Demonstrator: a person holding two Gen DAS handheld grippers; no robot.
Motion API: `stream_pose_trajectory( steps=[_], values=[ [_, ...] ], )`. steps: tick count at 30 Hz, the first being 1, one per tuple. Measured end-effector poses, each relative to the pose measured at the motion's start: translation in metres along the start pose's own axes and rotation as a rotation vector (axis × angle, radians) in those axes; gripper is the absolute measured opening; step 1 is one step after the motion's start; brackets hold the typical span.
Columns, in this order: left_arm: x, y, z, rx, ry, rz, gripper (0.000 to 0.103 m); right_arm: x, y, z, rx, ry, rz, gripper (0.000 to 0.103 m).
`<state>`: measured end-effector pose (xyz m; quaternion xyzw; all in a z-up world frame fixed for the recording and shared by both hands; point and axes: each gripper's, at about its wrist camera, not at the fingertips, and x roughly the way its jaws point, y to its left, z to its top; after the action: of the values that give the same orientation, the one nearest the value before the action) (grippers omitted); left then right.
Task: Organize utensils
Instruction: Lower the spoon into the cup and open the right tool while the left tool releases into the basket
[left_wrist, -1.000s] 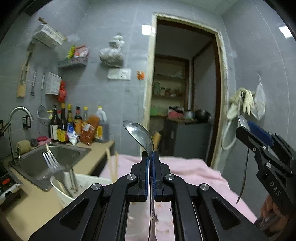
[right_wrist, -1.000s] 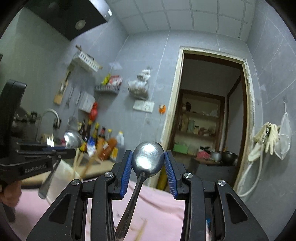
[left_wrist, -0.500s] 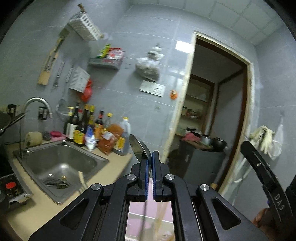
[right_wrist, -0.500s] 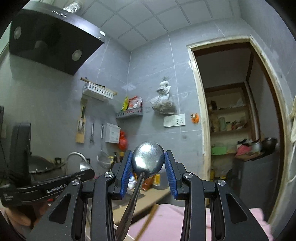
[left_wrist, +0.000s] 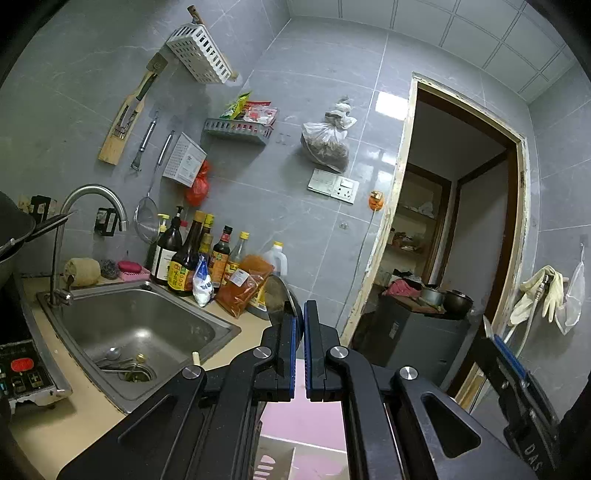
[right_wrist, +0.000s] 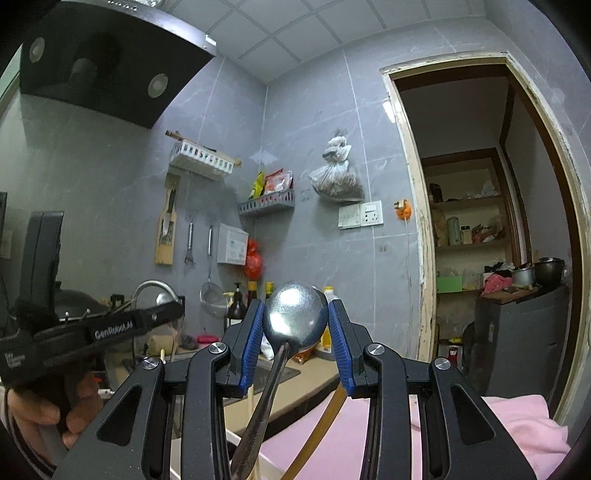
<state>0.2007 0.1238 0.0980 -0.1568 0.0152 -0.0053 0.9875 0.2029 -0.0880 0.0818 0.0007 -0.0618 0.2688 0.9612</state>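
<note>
My left gripper (left_wrist: 299, 325) is shut on a metal spoon (left_wrist: 279, 300). Its bowl shows edge-on just left of the fingertips, and the handle is hidden between the pads. In the right wrist view, my right gripper (right_wrist: 295, 332) is shut on a second metal spoon (right_wrist: 295, 319). That bowl sits upright between the blue pads (right_wrist: 252, 345) and its handle slants down to the left. The left gripper (right_wrist: 171, 310) also appears at the left of the right wrist view, held by a hand (right_wrist: 44, 410). The right gripper (left_wrist: 506, 358) shows at the right edge of the left wrist view.
A steel sink (left_wrist: 140, 332) with a tap and a row of bottles (left_wrist: 192, 254) lies ahead on the left. A pink cloth (right_wrist: 517, 424) lies below, with a brown chopstick (right_wrist: 321, 424) and a pale one (right_wrist: 251, 402) standing up. An open doorway (right_wrist: 480, 221) is on the right.
Both views have swung left and upward and rolled. The white tub with forks and most of the pink cloth left the left wrist view, and the sink came in. Both spoons stay gripped.
</note>
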Motion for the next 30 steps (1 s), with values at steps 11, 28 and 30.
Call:
stream_pose_trajectory(
  steps=[11, 28, 30],
  values=[
    [0.001, 0.004, -0.001, -0.063, -0.023, -0.027, 0.002, 0.002, 0.015, -0.017, -0.063, 0.019, 0.014, 0.033],
    [0.009, 0.019, 0.002, -0.161, -0.043, -0.106, 0.002, 0.004, 0.008, -0.03, -0.003, 0.038, 0.005, 0.033],
    [0.01, 0.021, 0.0, -0.17, -0.034, -0.108, 0.002, 0.004, 0.008, -0.03, -0.006, 0.04, 0.005, 0.033]
  ],
)
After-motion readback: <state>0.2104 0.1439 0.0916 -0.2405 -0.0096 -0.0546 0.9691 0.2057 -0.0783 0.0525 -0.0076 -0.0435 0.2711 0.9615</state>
